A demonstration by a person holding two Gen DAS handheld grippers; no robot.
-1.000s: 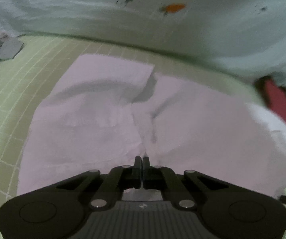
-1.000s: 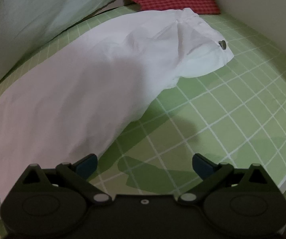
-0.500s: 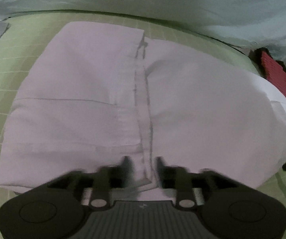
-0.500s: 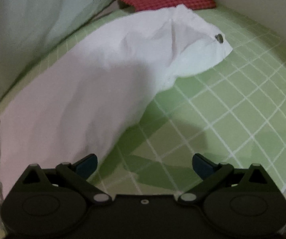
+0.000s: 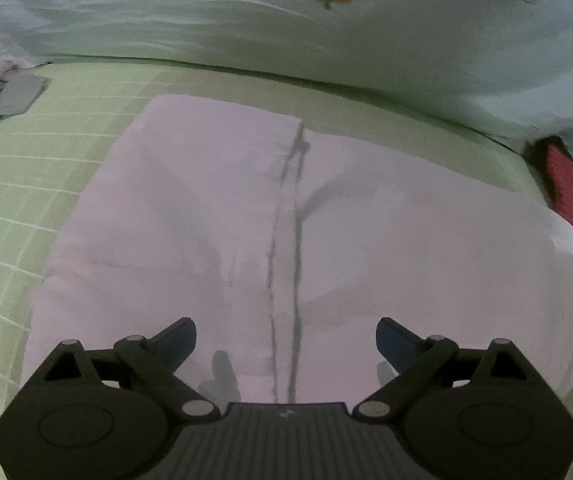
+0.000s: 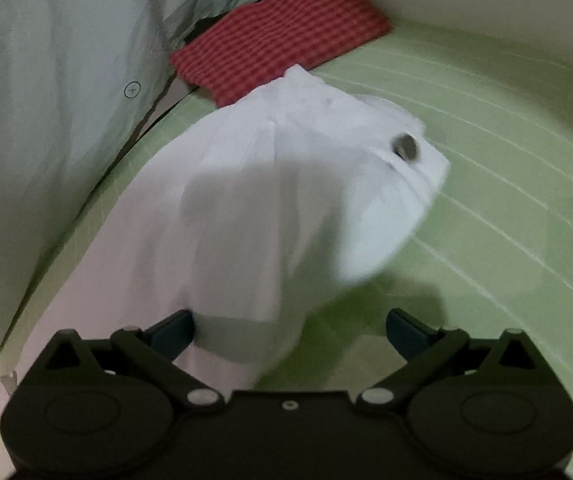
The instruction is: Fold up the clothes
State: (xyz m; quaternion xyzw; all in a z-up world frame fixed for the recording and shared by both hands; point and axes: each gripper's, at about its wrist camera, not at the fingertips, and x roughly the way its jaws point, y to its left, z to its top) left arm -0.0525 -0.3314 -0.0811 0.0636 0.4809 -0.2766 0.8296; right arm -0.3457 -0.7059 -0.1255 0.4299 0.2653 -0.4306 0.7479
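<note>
Green gridded mat (image 5: 46, 168) carries the white trousers (image 5: 246, 220), spread flat beside the red checked cloth (image 6: 278, 36). Left tool (image 5: 285, 338), clamped on the middle seam a second ago, is opening, nothing gripped. Right tool (image 6: 290, 330) stands apart at the waistband button (image 6: 405, 146) end (likely the next grasp, for folding lengthwise).

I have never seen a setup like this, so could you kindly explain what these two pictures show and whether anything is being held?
Each picture comes from a camera on a hand-held gripper, looking along its two fingers. A person holds one in each hand to fold clothes. The left gripper hovers over a white garment spread on a green gridded mat; its jaws are opening with nothing clamped. The right gripper is open at the garment's other end, holding nothing. A red checked cloth lies behind.
</note>
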